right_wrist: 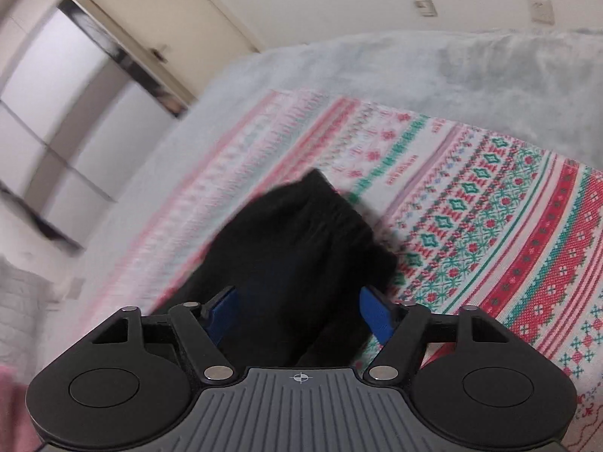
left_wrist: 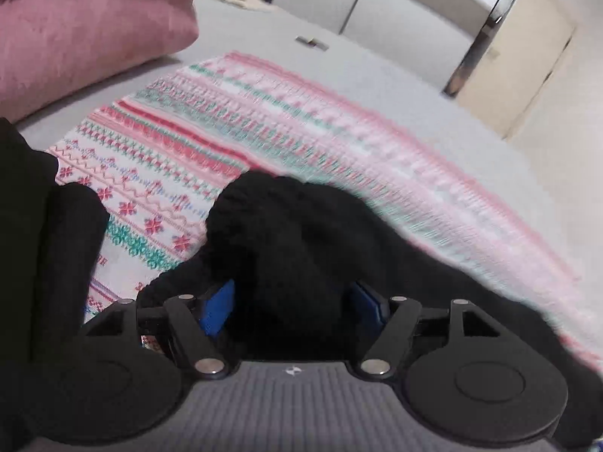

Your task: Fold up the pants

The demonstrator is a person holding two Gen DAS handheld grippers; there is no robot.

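- The left hand-held gripper (left_wrist: 292, 307) has a thick bunch of the black pants (left_wrist: 286, 226) between its blue pads, which stand fairly wide apart around the cloth.
- The right hand-held gripper (right_wrist: 297, 312) likewise grips the pants (right_wrist: 297, 241), fingers spread around the bulk.
- Ahead of both lies a patterned blanket (left_wrist: 196, 143) on the grey bed (left_wrist: 414, 86).
- A pink pillow (left_wrist: 86, 34) sits ahead-left of the left gripper.

No readable text, brand or number anywhere. Tiny reddish marks woven into the patterned blanket (right_wrist: 452, 188), around 1 o'clock in the right wrist view, too blurred to read.
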